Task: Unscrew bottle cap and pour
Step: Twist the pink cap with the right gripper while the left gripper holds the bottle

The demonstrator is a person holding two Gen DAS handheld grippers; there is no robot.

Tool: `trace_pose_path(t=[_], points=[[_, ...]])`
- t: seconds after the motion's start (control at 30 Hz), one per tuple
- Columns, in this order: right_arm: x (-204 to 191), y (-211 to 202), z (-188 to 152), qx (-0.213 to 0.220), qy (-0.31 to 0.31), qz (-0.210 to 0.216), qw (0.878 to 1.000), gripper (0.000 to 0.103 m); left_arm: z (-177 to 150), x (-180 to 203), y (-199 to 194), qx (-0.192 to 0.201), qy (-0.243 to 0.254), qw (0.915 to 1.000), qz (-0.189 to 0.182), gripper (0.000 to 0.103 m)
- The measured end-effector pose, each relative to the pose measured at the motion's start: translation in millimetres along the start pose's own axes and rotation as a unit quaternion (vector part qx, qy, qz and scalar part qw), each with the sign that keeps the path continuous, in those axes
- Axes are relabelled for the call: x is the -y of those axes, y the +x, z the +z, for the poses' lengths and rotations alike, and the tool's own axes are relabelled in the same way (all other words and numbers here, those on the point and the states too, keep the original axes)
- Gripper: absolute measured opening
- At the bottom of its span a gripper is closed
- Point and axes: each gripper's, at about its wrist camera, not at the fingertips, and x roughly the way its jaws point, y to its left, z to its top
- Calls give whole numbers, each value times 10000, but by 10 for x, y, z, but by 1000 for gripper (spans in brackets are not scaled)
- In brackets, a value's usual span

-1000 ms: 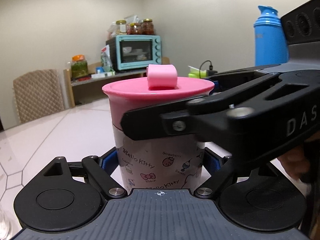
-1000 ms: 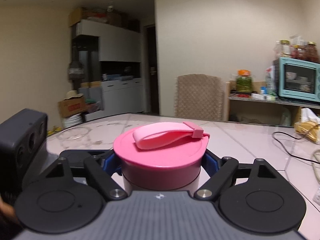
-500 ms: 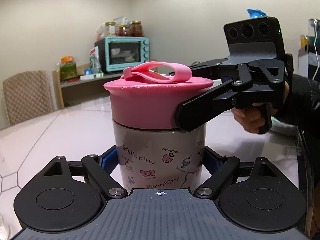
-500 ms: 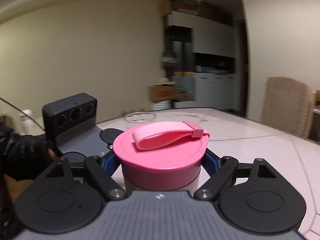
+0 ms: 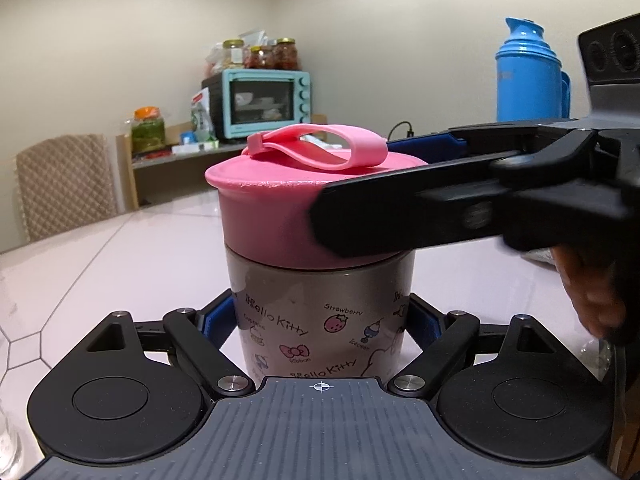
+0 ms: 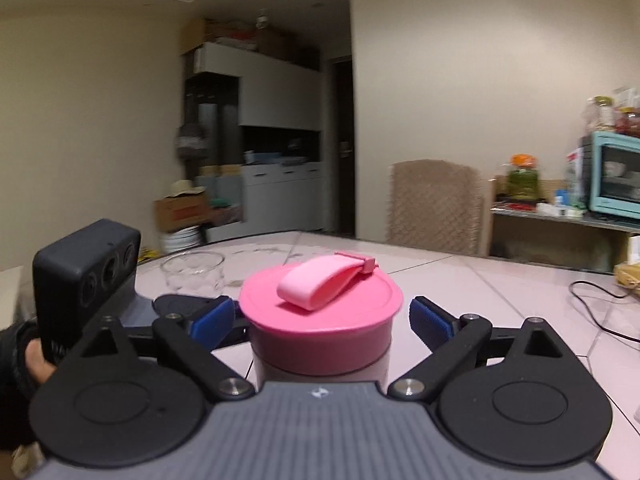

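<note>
A grey Hello Kitty bottle [image 5: 320, 320] with a wide pink cap [image 5: 272, 216] and pink strap loop [image 5: 320, 152] stands on the pale table. My left gripper [image 5: 320, 320] is shut on the bottle's body, blue pads against both sides. My right gripper [image 6: 322, 316] is level with the cap [image 6: 320, 320], its blue pads [image 6: 430, 318] a small gap off each side, so it is open. It reaches in from the right in the left wrist view [image 5: 460, 208].
A clear glass bowl [image 6: 194, 274] stands on the table behind the left gripper's camera. A blue thermos [image 5: 528, 72] is at the back right. A teal oven [image 5: 264, 102], jars, a chair [image 5: 64, 184] and a black cable [image 6: 600, 308] lie around.
My right gripper swung around the cap with it held, then came back and let go: its pads now stand off the cap. The strap loop has turned. The left gripper keeps holding the bottle.
</note>
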Motion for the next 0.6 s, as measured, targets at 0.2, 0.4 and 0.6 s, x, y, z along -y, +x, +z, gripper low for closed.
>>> trace_pose_path(t=[0.2, 0.4, 0.6], points=[[-162, 92, -86, -19, 47, -681, 9977, 87, 14, 68, 15, -7, -18, 9999, 133, 90], [-5, 118, -136, -16, -62, -120, 9999, 85, 20, 47, 10, -27, 29, 10000, 67, 90], [675, 221, -37, -216, -460, 1966, 9792, 85, 10, 12, 25, 2, 101, 9999, -83, 89]])
